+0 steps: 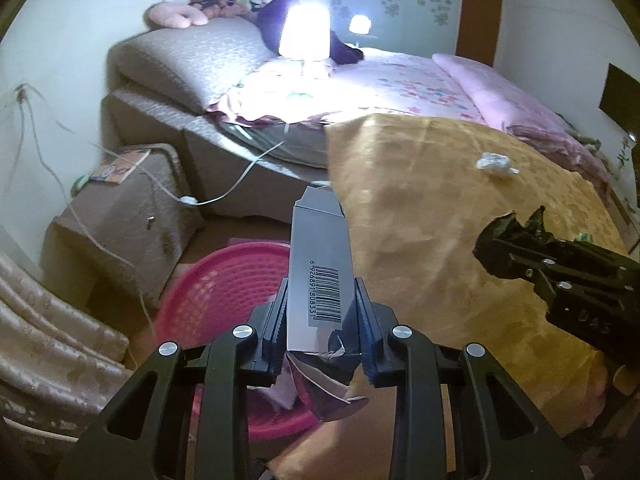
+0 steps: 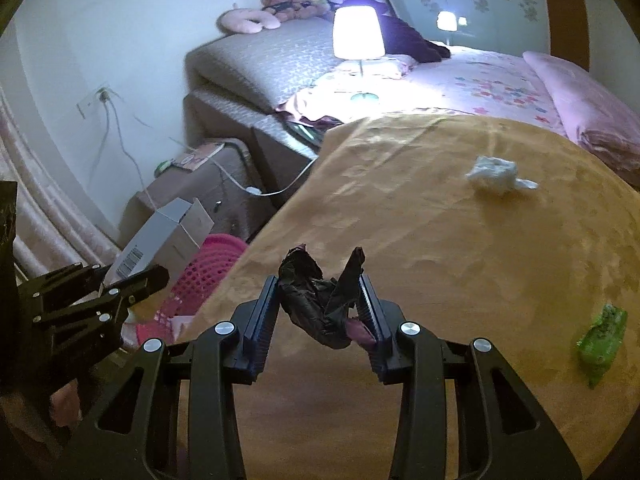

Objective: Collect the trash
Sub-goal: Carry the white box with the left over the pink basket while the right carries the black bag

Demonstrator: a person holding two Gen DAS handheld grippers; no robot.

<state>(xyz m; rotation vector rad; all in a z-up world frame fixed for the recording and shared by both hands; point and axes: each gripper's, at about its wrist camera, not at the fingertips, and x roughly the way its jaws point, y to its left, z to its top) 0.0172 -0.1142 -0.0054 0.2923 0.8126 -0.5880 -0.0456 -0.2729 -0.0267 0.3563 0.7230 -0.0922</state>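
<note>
Above the pink plastic basket (image 1: 224,280), the left gripper (image 1: 322,312) clamps a grey barcoded carton (image 1: 320,264); centre frame, the right gripper (image 2: 320,312) pinches a crumpled black wrapper (image 2: 316,300).

The room was dim, lit mainly by a lamp (image 1: 304,32) on the bed (image 1: 400,80), which burned out to white glare in the left wrist view and pooled light on the sheets. Corners fell into dark vignette. Fisheye bending curved the walls, and the edges were soft and slightly blurred.
</note>
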